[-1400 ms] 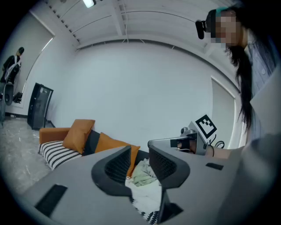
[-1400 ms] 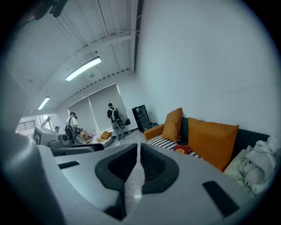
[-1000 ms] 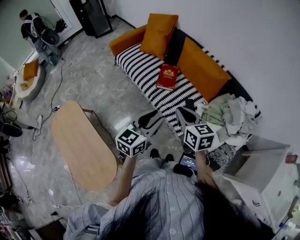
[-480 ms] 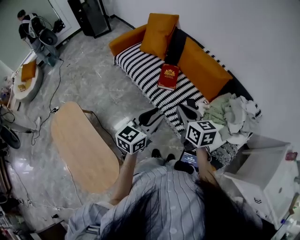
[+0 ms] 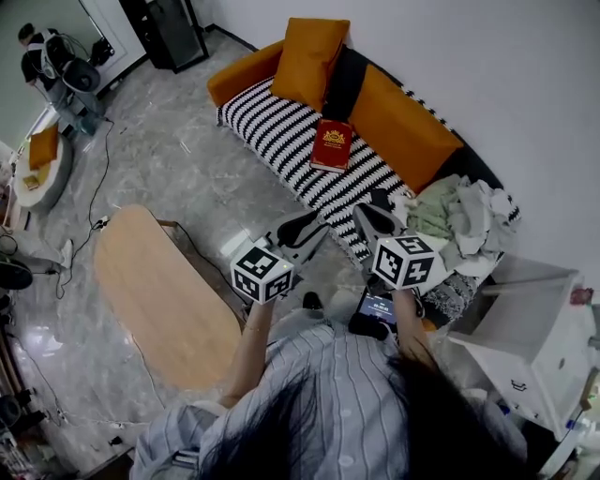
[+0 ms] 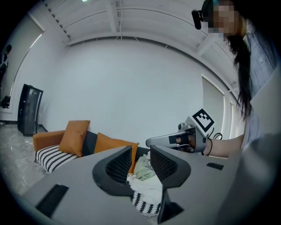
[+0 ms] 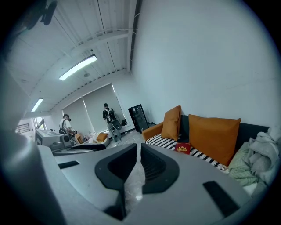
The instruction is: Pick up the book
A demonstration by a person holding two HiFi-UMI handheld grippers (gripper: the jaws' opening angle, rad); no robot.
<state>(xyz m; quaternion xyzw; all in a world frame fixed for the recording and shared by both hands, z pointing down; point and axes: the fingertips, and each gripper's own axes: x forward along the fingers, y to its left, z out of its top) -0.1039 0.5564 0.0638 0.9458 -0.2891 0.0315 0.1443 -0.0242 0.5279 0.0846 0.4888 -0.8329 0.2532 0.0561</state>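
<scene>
The red book (image 5: 332, 145) lies flat on the black-and-white striped sofa seat (image 5: 281, 141), in front of the orange cushions. In the right gripper view the book (image 7: 182, 148) shows small, far ahead and right of the jaws. My left gripper (image 5: 305, 230) and right gripper (image 5: 375, 220) are held side by side in the air above the floor, short of the sofa's front edge. Both are shut with nothing in them. The left gripper view looks past its own jaws (image 6: 140, 154) at the clothes pile and at the right gripper (image 6: 175, 140).
An oval wooden coffee table (image 5: 159, 291) stands to my left. A heap of clothes (image 5: 459, 220) covers the sofa's right end, beside a white cabinet (image 5: 525, 328). A person (image 5: 42, 56) stands far off at the upper left, near a black cabinet (image 5: 169, 28).
Both grippers have edged a little forward toward the sofa, and the view has shifted slightly. Their jaws stay shut and the book has not moved.
</scene>
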